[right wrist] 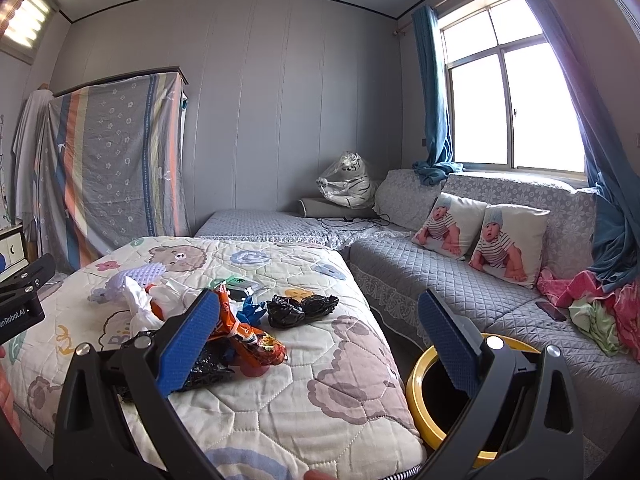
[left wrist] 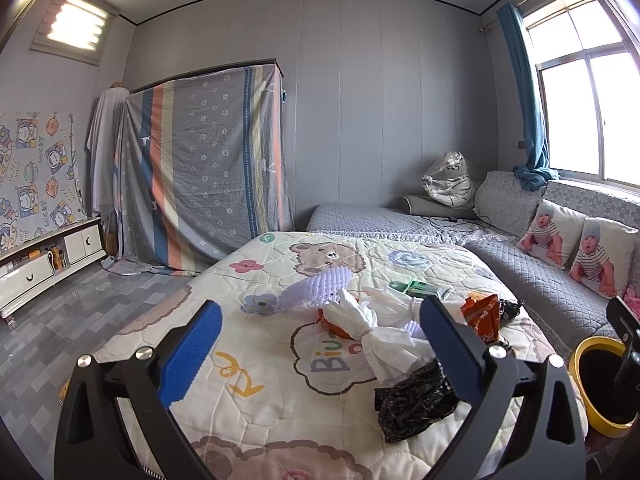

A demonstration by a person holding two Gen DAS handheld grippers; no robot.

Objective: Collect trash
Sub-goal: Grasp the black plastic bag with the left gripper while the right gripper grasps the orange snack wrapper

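Crinkled plastic litter lies on a cartoon quilt (left wrist: pixel 280 400): white bags (left wrist: pixel 384 332), a black bag (left wrist: pixel 416 400), an orange wrapper (right wrist: pixel 244 332); both the left gripper (left wrist: pixel 320 352) and right gripper (right wrist: pixel 320 344) gape wide, empty; the yellow-rimmed bin (right wrist: pixel 416 380) stands just beside the quilt; light, slippery bags could slide free or miss the bin.

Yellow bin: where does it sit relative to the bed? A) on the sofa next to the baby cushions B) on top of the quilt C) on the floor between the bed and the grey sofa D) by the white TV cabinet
C: the yellow bin stands on the floor in the gap between the bed and the grey sofa.
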